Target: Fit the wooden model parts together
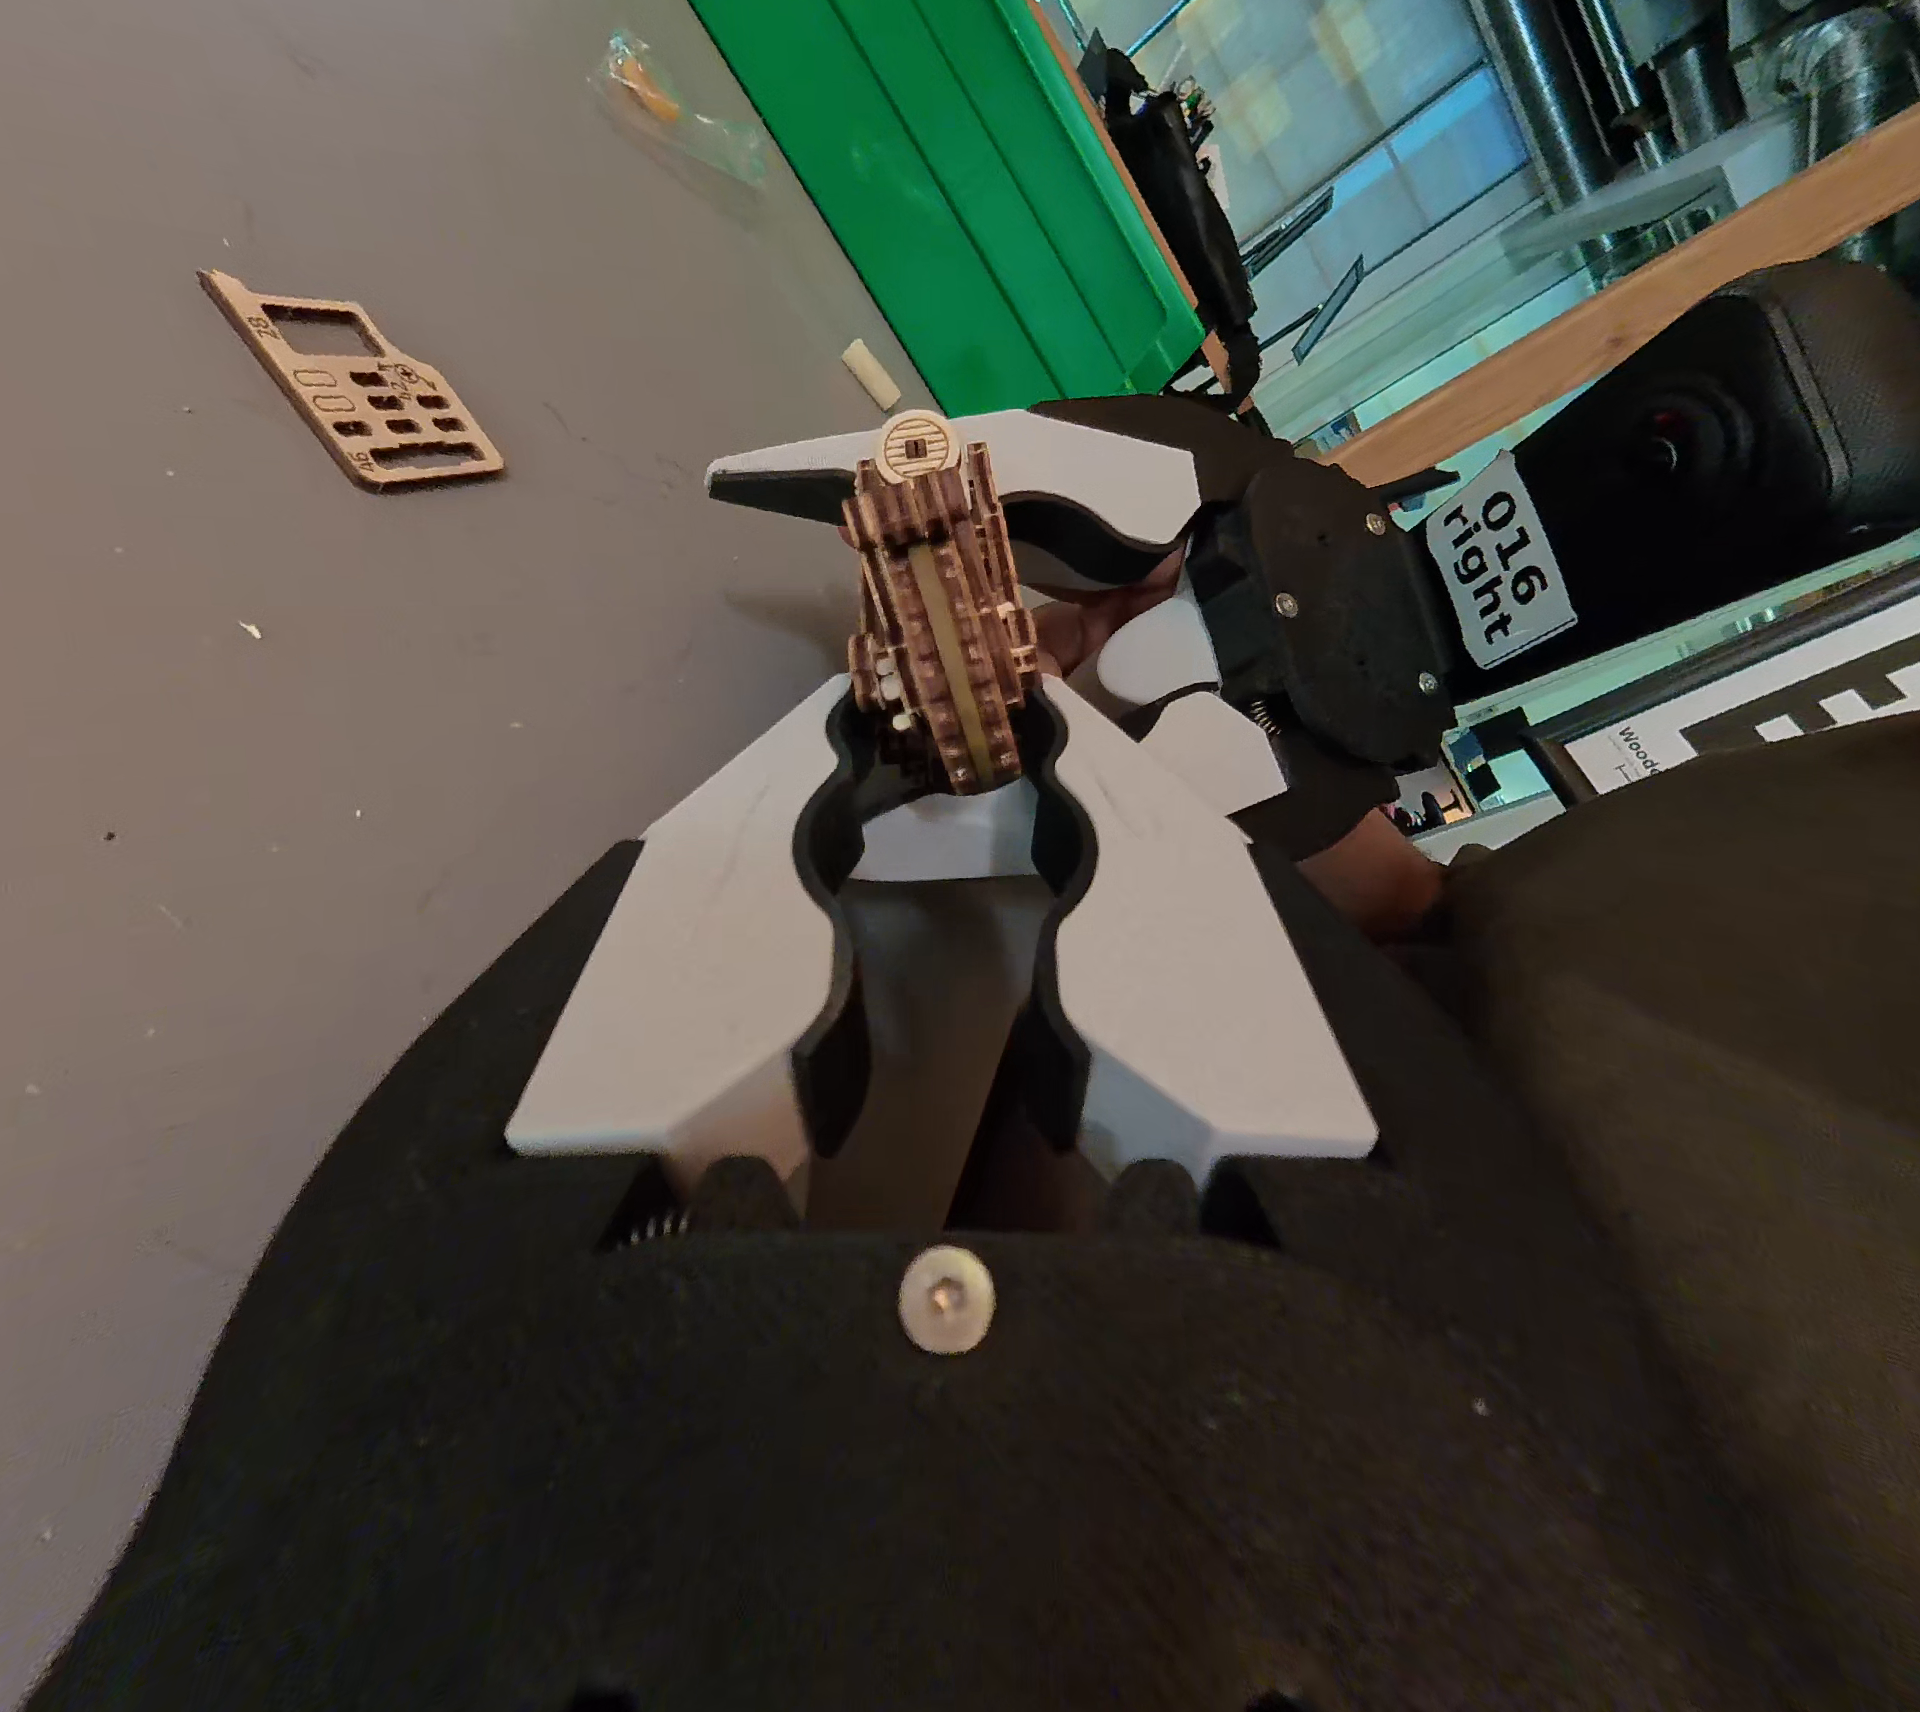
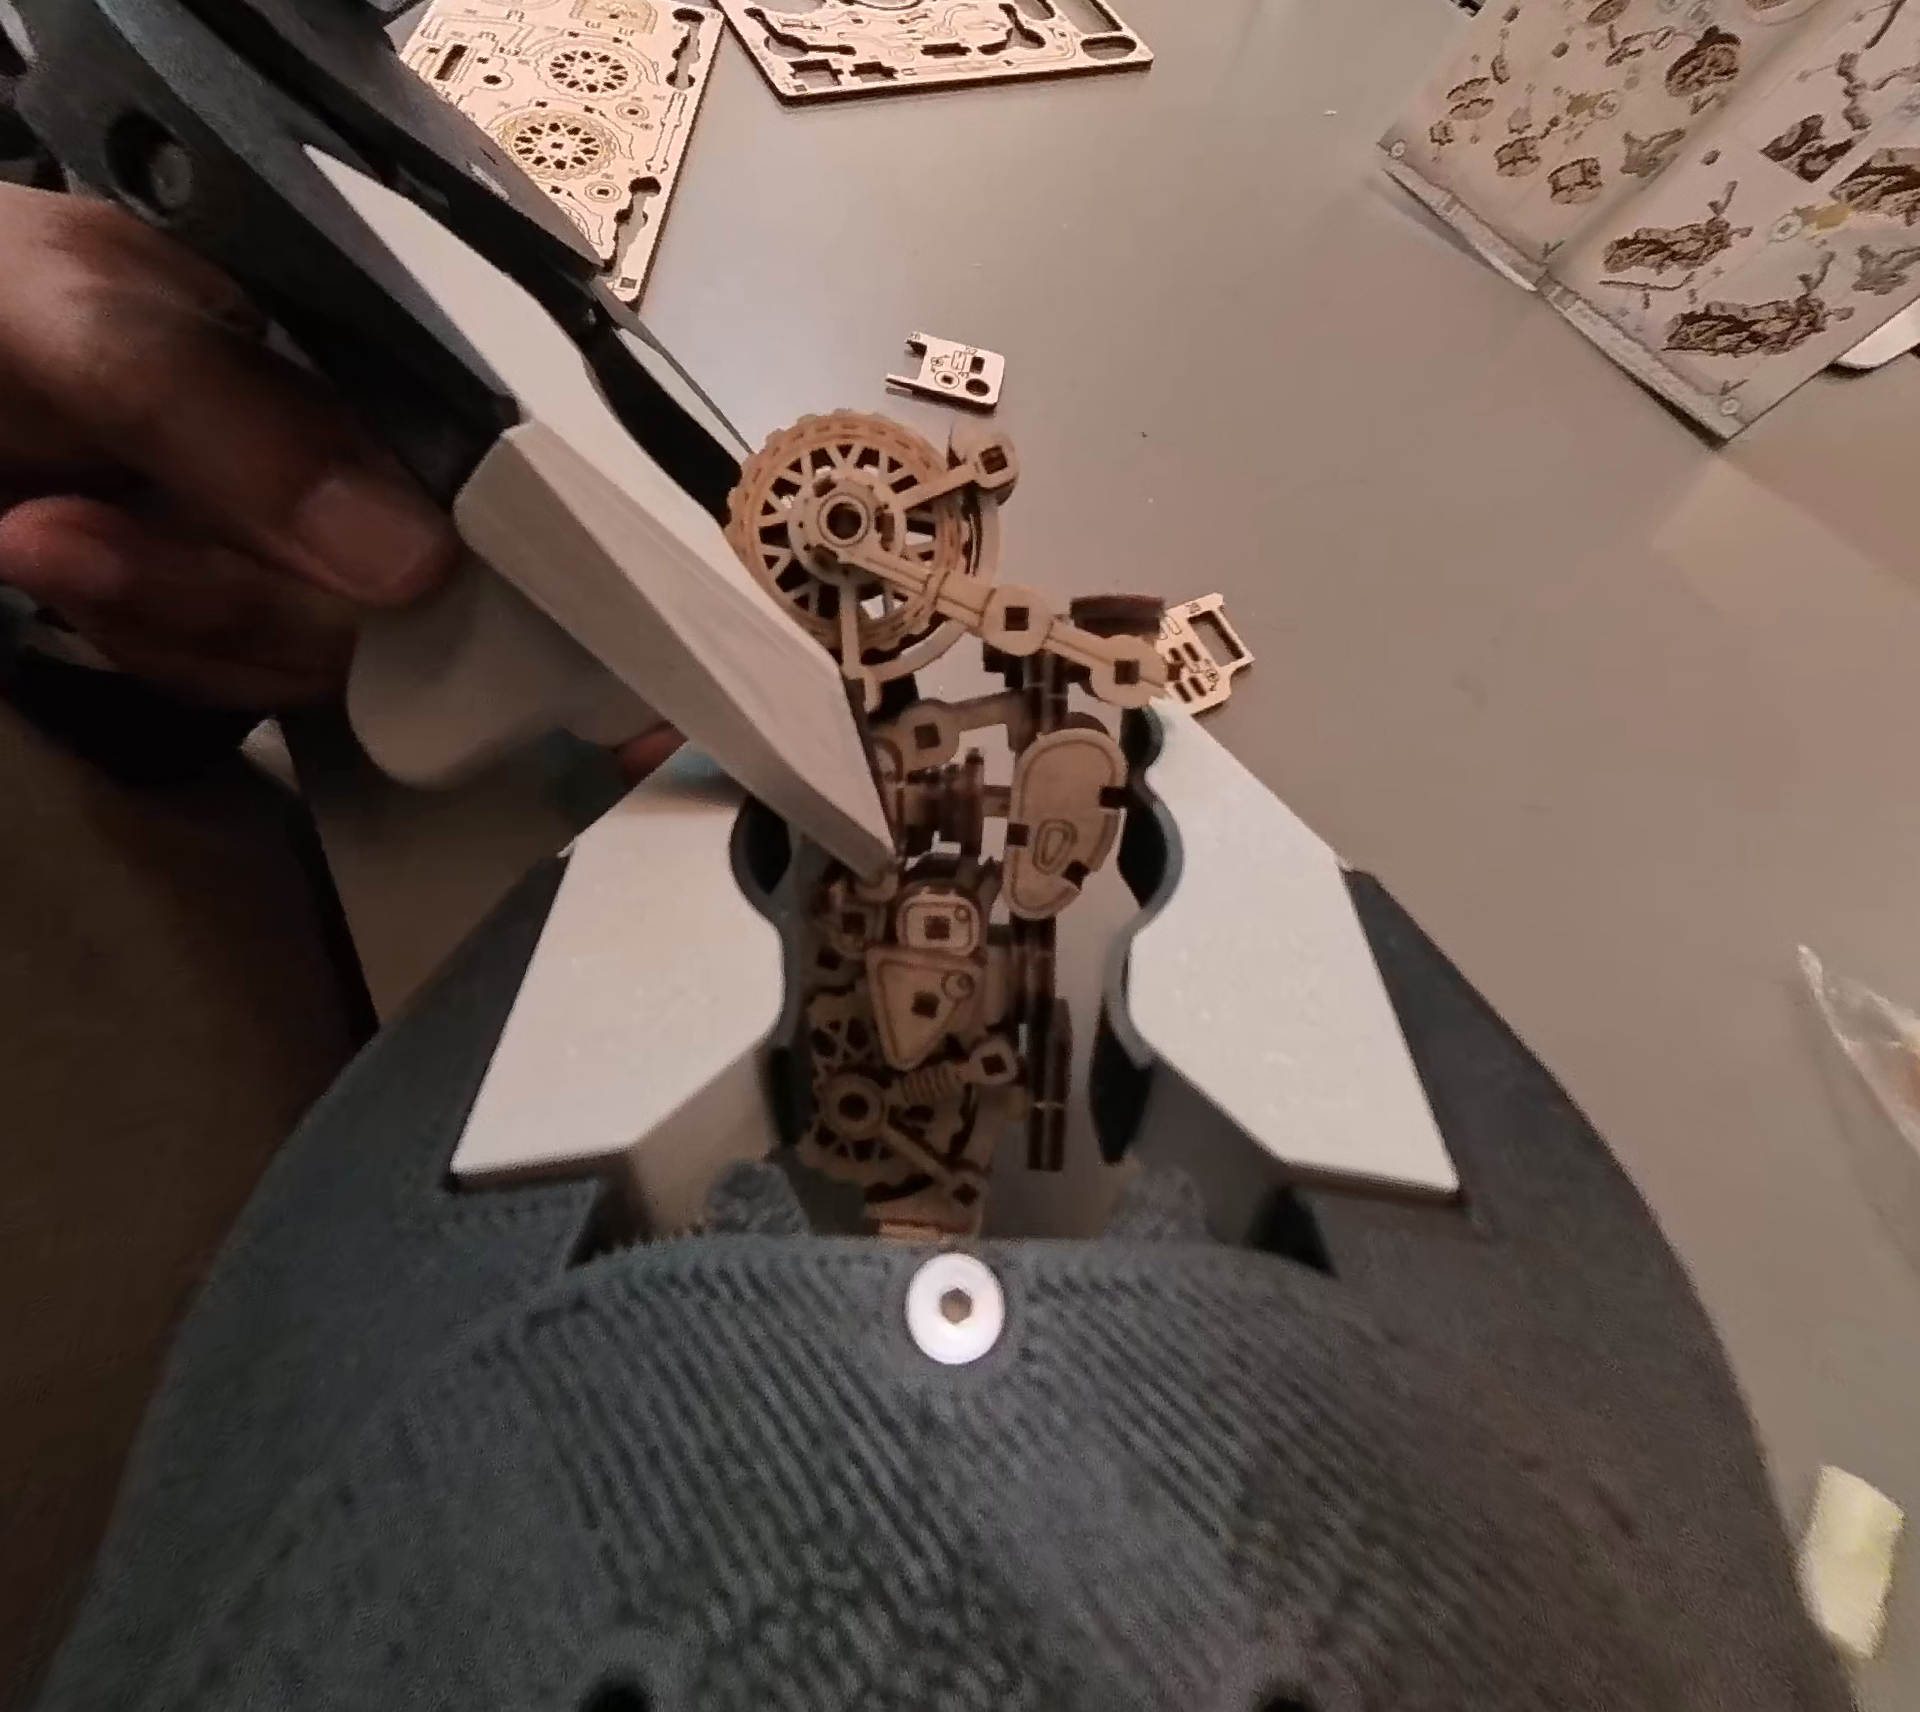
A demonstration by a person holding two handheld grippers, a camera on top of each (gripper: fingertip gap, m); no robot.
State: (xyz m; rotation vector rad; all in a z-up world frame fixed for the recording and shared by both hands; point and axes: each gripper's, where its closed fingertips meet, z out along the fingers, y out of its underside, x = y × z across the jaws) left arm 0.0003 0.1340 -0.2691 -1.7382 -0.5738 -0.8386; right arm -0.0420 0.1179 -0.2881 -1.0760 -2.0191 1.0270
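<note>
Your left gripper [image 1: 940,727] is pinching the laser-cut wooden motorcycle model [image 1: 935,613] at centre frame, its white fingers pressed against the model's lower end. Your right gripper [image 2: 961,831] is clamped on the same model [image 2: 935,883], the body sitting deep between its grey fingers with the spoked wheel [image 2: 852,530] sticking out above. A small punched-out wooden sheet [image 1: 348,379] lies on the grey table [image 1: 312,727] at upper left.

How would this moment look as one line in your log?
left gripper: shut on wooden model | right gripper: shut on same model | model: above grey table | stage: fitting
</note>
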